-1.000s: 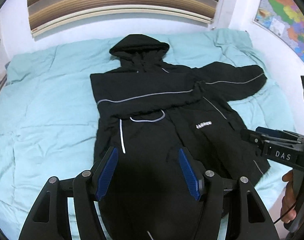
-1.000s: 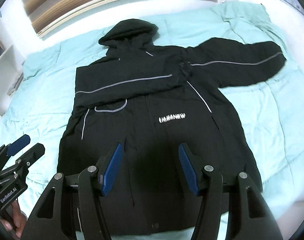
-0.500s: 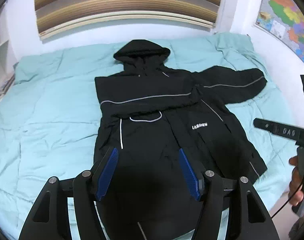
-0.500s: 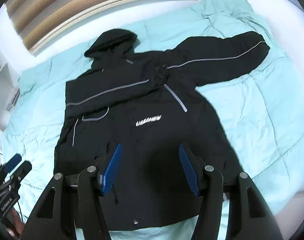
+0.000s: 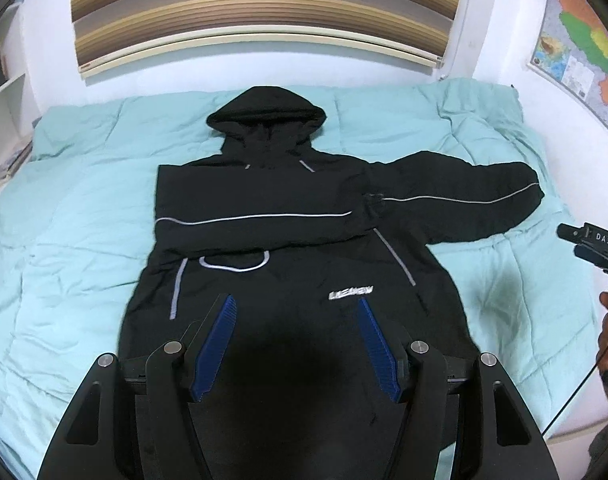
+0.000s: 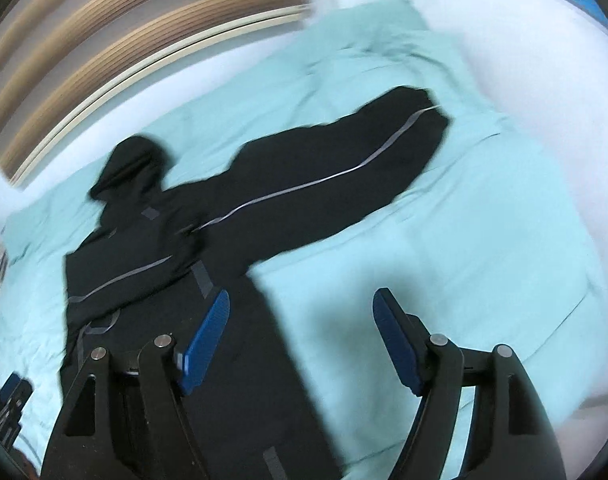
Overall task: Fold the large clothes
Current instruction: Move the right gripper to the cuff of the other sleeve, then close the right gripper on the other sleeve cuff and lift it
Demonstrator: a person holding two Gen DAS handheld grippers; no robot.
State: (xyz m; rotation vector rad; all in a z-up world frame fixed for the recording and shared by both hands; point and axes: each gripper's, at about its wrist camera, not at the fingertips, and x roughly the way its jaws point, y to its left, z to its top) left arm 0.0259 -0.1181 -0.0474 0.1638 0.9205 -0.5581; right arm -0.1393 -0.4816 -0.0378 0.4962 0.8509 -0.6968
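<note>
Since the earlier frame, your right gripper [image 6: 300, 300] has swung toward the outstretched sleeve [image 6: 335, 176]; its fingers are opening, nothing between them. Your left gripper [image 5: 294, 308] hangs spread and empty. One black jacket [image 5: 288, 216] lies flat on one teal blanket [image 5: 72, 216]: one sleeve folded across, one extended.

Right wrist view smearing throughout; black jacket [image 6: 264, 216] hem hiding behind gripper bodies; white chest lettering [image 5: 351, 293] blurring, unreadable; wall map [image 5: 583, 48] running off-frame.
</note>
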